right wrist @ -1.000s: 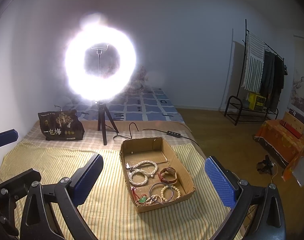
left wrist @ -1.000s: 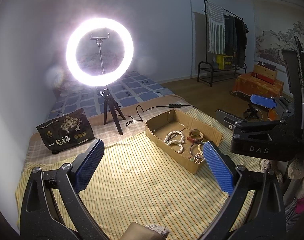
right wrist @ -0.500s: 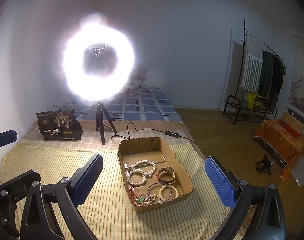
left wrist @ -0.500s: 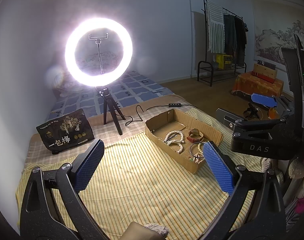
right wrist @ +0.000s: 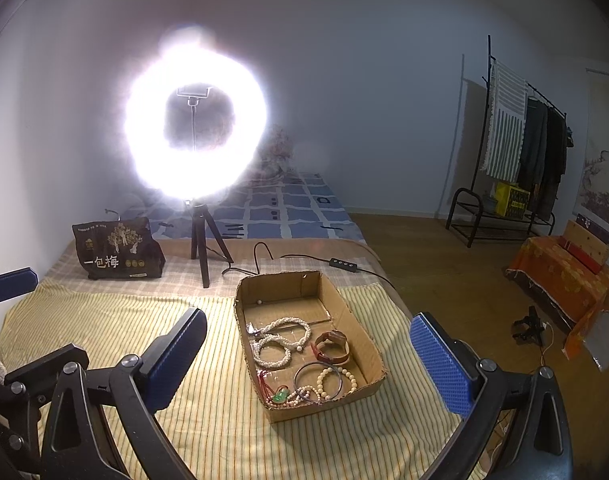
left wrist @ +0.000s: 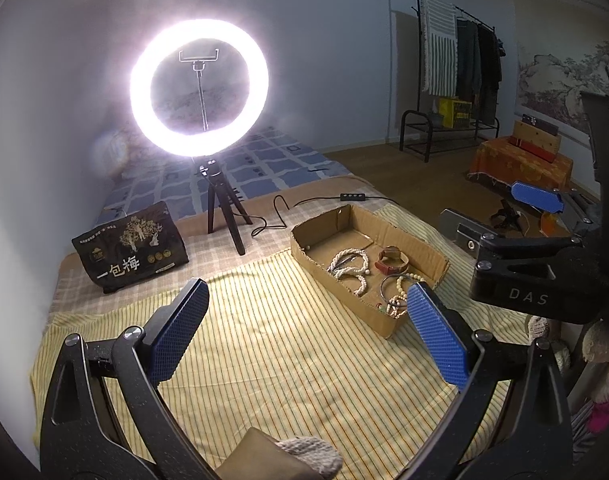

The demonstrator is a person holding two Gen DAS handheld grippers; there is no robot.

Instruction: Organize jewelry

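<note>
- Left hand-held gripper (left wrist: 306, 336) spread wide with nothing between its blue pads (left wrist: 176, 340), hovering above the striped yellow cloth (left wrist: 264, 340) on the bed
- Right hand-held gripper (right wrist: 304, 364) likewise released and empty, poised over the near end of the cardboard box (right wrist: 360, 332)
- Seen too from the left wrist view, off to the right beside the box, one blue pad raised (left wrist: 538, 198)
- Just beyond the pads, lying on the cloth: shallow open cardboard box (left wrist: 428, 248) holding all the jewelry
- At its near end: a dark bangle (right wrist: 318, 378), a pale bead bracelet (right wrist: 336, 380), a green pendant on red cord (right wrist: 281, 397)
- Mid-box: white bead strands (right wrist: 282, 338) and a brown-strapped watch (right wrist: 332, 347)
- At the far end, a single loose bead (right wrist: 259, 302)
- Further back: black tripod (right wrist: 202, 240) carrying a glaring ring light (right wrist: 196, 136), cable (right wrist: 312, 258) trailing past the box
- Left of the tripod, a dark snack bag (right wrist: 116, 250)
- Farthest, across the wooden floor: clothes rack (right wrist: 516, 148) by the wall
</note>
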